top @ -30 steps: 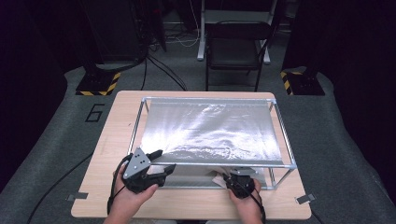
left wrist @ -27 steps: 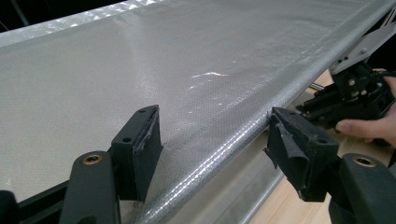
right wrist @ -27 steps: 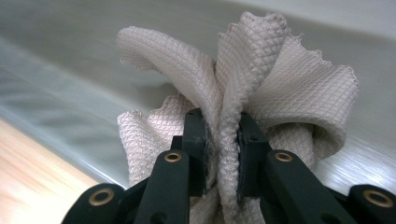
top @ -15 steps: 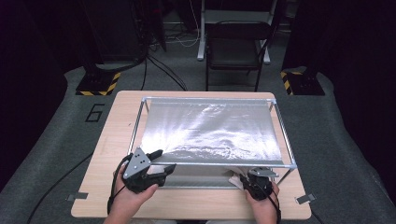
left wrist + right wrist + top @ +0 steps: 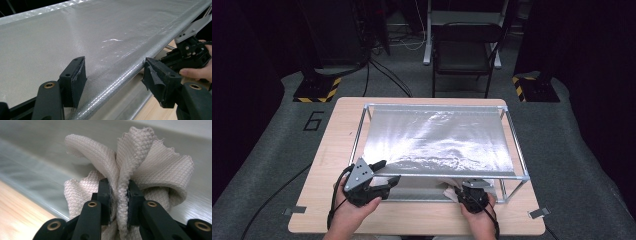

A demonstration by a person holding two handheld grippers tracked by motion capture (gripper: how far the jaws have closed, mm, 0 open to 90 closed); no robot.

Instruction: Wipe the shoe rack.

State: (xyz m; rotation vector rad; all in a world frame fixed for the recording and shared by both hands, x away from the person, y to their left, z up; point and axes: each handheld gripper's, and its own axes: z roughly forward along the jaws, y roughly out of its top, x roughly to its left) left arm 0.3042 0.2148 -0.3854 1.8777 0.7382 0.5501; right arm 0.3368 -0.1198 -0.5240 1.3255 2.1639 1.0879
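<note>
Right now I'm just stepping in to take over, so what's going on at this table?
A person works at a table with a hand-held gripper in each hand. The right hand-held gripper is shut on a bunched beige cloth at the near edge of a metal frame covered by a silvery sheet. The left hand-held gripper is open, its jaws on either side of the sheet's near edge, gripping nothing.

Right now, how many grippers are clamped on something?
1. The right gripper has its fingers shut on the beige cloth at the frame's near right corner. The left gripper is open, fingers straddling the silver sheet's near edge.
</note>
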